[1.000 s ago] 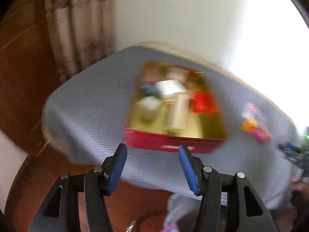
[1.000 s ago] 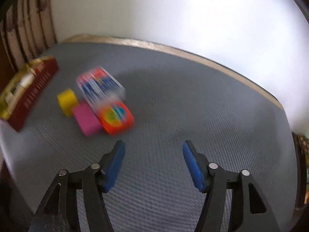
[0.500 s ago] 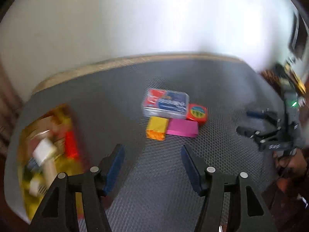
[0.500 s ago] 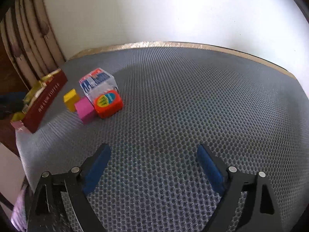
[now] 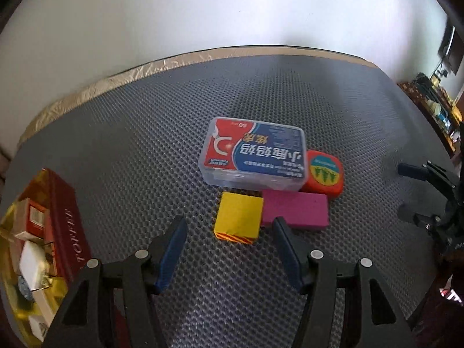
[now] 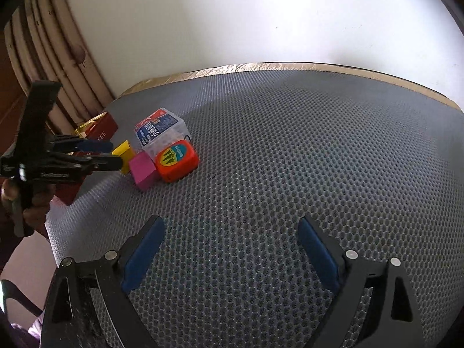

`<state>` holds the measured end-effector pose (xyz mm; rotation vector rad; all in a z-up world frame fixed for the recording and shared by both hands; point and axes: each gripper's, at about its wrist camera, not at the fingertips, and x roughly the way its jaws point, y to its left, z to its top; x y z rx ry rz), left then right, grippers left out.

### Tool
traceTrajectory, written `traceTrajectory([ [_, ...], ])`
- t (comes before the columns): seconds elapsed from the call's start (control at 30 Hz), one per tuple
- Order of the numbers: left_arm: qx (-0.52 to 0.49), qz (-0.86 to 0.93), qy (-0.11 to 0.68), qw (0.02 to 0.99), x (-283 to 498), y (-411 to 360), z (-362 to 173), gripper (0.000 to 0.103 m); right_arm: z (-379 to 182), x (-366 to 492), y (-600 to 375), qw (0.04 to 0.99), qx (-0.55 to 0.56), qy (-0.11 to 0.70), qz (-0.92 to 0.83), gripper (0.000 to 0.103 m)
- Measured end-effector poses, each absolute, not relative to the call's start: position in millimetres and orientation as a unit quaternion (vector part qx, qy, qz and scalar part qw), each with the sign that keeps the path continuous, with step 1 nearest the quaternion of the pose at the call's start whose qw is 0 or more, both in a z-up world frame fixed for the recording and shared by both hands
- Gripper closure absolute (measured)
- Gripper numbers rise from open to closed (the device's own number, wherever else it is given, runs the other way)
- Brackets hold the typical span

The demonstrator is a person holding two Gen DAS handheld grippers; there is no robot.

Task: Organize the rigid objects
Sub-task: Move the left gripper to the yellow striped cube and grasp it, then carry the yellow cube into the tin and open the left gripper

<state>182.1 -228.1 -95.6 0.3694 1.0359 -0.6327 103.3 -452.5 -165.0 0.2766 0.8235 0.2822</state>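
Four loose items clustered on the counter (image 5: pixel 121 150): clear plastic box (image 5: pixel 254 154) with red-and-blue label, lying flat; orange rounded case (image 5: pixel 324 174) touching its right side; yellow block (image 5: pixel 238 217) and magenta block (image 5: pixel 295 212) side by side just in front. Red open box (image 5: pixel 65 220) at left edge, holding small cartons.

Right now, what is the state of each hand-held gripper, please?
Left hand-held gripper: open, holding nothing, just short of the yellow block.
Right hand-held gripper: open, holding nothing, over bare mat.
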Motion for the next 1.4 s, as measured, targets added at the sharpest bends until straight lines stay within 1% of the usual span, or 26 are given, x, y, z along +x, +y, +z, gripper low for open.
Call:
traceTrajectory([
  [0.07, 0.158, -0.298, 0.486, 0.806, 188, -223, -103, 0.041, -165, 106, -450, 0.898, 0.135, 0.396, 0.139, 0.011],
  [0.13, 0.138, -0.307, 0.49, 0.804, 194, -220, -106, 0.055, -165, 102, -453, 0.897, 0.135, 0.397, 0.137, 0.011],
  [0.17, 0.129, -0.311, 0.496, 0.8, 196, -219, -108, 0.073, -165, 102, -454, 0.897, 0.135, 0.398, 0.137, 0.011],
  [0.33, 0.107, -0.305, 0.5, 0.803, 201, -206, -109, 0.073, -167, 103, -451, 0.896, 0.133, 0.402, 0.135, 0.008],
  [0.43, 0.073, -0.293, 0.498, 0.813, 190, -188, -102, 0.073, -167, 104, -449, 0.896, 0.133, 0.403, 0.135, 0.007],
  [0.73, -0.017, -0.245, 0.496, 0.833, 106, -127, -58, 0.073, -170, 107, -440, 0.894, 0.122, 0.41, 0.133, 0.005],
  [0.83, -0.034, -0.204, 0.488, 0.848, 96, -86, -39, 0.073, -170, 107, -435, 0.895, 0.116, 0.411, 0.13, 0.004],
  [0.93, -0.02, -0.154, 0.477, 0.865, 106, -53, -24, 0.073, -170, 108, -432, 0.895, 0.111, 0.412, 0.127, 0.004],
  [1.03, 0.014, -0.135, 0.479, 0.867, 123, -35, -25, 0.073, -171, 110, -431, 0.895, 0.109, 0.414, 0.125, 0.004],
  [1.2, 0.038, -0.121, 0.492, 0.861, 152, -42, -43, 0.073, -171, 110, -431, 0.895, 0.109, 0.414, 0.125, 0.004],
  [1.4, 0.041, -0.111, 0.508, 0.853, 176, -52, -70, 0.073, -172, 110, -431, 0.894, 0.107, 0.416, 0.124, 0.003],
])
